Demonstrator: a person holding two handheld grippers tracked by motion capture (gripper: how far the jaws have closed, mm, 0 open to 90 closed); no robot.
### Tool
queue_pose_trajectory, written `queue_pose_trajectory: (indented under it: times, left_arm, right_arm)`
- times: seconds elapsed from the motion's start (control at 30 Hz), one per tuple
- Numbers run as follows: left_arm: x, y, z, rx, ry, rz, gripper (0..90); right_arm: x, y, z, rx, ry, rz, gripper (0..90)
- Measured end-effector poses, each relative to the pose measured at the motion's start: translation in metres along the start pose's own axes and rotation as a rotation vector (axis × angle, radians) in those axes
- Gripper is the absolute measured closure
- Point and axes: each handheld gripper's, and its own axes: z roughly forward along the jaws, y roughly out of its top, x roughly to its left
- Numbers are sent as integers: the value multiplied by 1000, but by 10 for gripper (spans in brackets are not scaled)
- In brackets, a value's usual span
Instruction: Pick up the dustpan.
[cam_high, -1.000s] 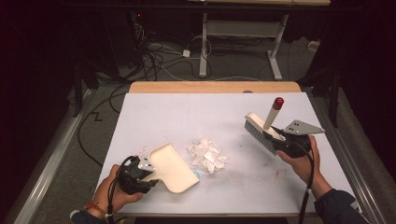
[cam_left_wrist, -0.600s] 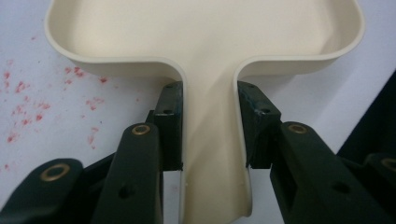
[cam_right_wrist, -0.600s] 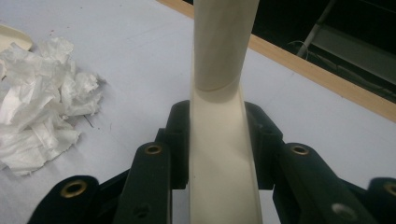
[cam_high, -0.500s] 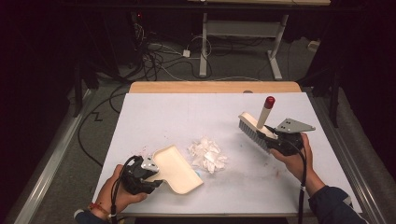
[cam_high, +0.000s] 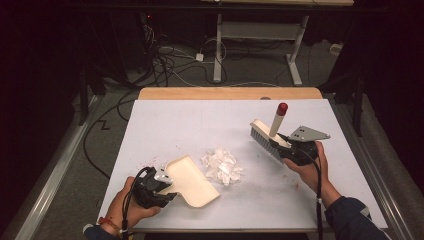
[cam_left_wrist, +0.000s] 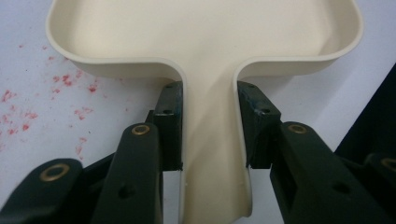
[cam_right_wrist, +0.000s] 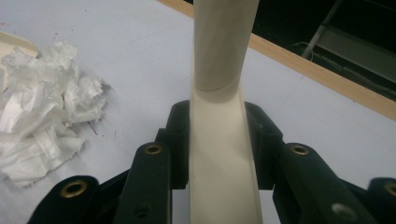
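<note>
High view: left tongs (cam_high: 162, 186) clamp dustpan (cam_high: 192, 181) by handle, pan flat on worktop (cam_high: 165, 125), mouth just beside crumpled paper (cam_high: 222, 166). Right tongs (cam_high: 290, 147) clamp brush (cam_high: 267, 137) by base, bristles off surface, right of paper. Risks: light paper may scatter or skip past pan lip under hard sweep; pan may slide back if not braced; brush may twist in grip.

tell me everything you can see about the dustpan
The dustpan is cream-coloured, looks like smooth plastic, and has a shallow tray with a raised rounded rim and a narrow channelled handle. It is empty. It sits near the table's front left, its open edge facing the crumpled white paper beside it. The left tongs are shut on its handle, one pad on each side.
</note>
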Motion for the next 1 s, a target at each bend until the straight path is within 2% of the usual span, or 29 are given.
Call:
queue_pose_trajectory:
  times: [0.17,0.3,0.57,1.0]
  left_arm:
    - [-2,1,2,5,2,0,628]
    - [-2,2,3,5,0,1,628]
    - [-2,3,6,13,-6,-4,628]
    - [-2,3,9,29,2,8,628]
  right_arm:
    - [10,5,9,6,10,-18,681]
    - [22,10,16,-13,5,-51,681]
    - [24,11,23,-6,15,-44,681]
    - [27,11,25,1,30,-41,681]
